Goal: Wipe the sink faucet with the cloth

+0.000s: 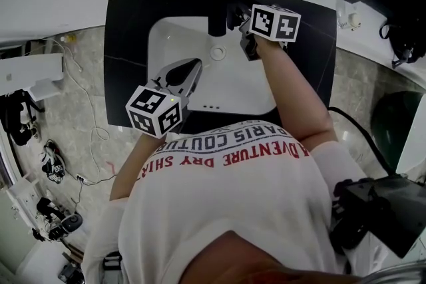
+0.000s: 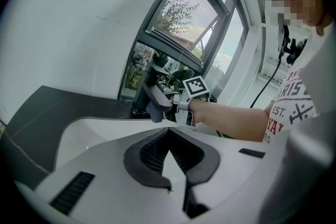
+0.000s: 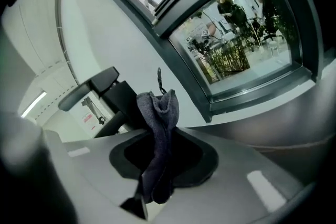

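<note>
The black faucet (image 1: 216, 0) stands at the back of the white sink (image 1: 174, 36). My right gripper (image 1: 245, 33) is right beside the spout, on its right, and is shut on a dark grey cloth (image 3: 157, 144). The cloth stands up from the jaws, with the faucet (image 3: 107, 97) just behind it. From the left gripper view, the cloth (image 2: 156, 112) is pressed under the faucet spout (image 2: 152, 91), with the right gripper (image 2: 181, 108) next to it. My left gripper (image 1: 188, 71) hovers over the front left of the basin, shut and empty (image 2: 176, 186).
A dark counter (image 1: 126, 30) frames the sink, and the drain (image 1: 217, 52) lies just below the spout. A window (image 3: 236, 44) runs behind the faucet. Cables trail on the tiled floor (image 1: 80, 96) to the left. A black bag (image 1: 386, 209) sits at lower right.
</note>
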Tool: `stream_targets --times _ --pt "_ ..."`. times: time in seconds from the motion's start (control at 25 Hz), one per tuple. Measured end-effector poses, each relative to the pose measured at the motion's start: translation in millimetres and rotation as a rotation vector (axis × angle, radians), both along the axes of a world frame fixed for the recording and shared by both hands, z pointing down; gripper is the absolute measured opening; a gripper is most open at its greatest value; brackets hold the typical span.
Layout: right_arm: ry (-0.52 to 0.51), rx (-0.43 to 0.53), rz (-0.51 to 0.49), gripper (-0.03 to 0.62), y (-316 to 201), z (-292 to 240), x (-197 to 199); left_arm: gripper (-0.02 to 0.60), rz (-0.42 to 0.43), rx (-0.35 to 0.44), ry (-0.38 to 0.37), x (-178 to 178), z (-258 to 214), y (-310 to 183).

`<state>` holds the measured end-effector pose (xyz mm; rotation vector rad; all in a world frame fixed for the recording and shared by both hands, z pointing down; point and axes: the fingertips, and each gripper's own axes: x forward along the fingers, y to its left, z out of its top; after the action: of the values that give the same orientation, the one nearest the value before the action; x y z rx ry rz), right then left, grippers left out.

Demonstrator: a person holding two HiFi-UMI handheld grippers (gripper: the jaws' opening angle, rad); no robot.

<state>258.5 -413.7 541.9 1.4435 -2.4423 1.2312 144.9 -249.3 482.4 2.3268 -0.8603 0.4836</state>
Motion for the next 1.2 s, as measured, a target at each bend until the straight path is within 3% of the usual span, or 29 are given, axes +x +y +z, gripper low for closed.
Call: stream_targets --times 0.32,0.52,0.96,1.2 --pt "-0.168 0.110 0.057 0.077 50.9 -34.3 13.6 0.002 0.011 0.012 0.016 6.0 -6.2 3.9" --pt "-0.317 0.109 0.098 0.077 66.4 -26.7 6.0 0.002 0.024 0.004 0.008 9.3 -5.0 8.2" --pt "-0.696 0.089 0.158 0.077 41.7 -22.1 -19.7 0.002 -0.003 -0.016 -0.013 -2.9 4.4 11.4" --pt "-0.760 0.104 0.156 0.077 33.2 -18.5 -24.3 0.002 -0.002 -0.020 -0.018 -6.6 10.1 12.9"
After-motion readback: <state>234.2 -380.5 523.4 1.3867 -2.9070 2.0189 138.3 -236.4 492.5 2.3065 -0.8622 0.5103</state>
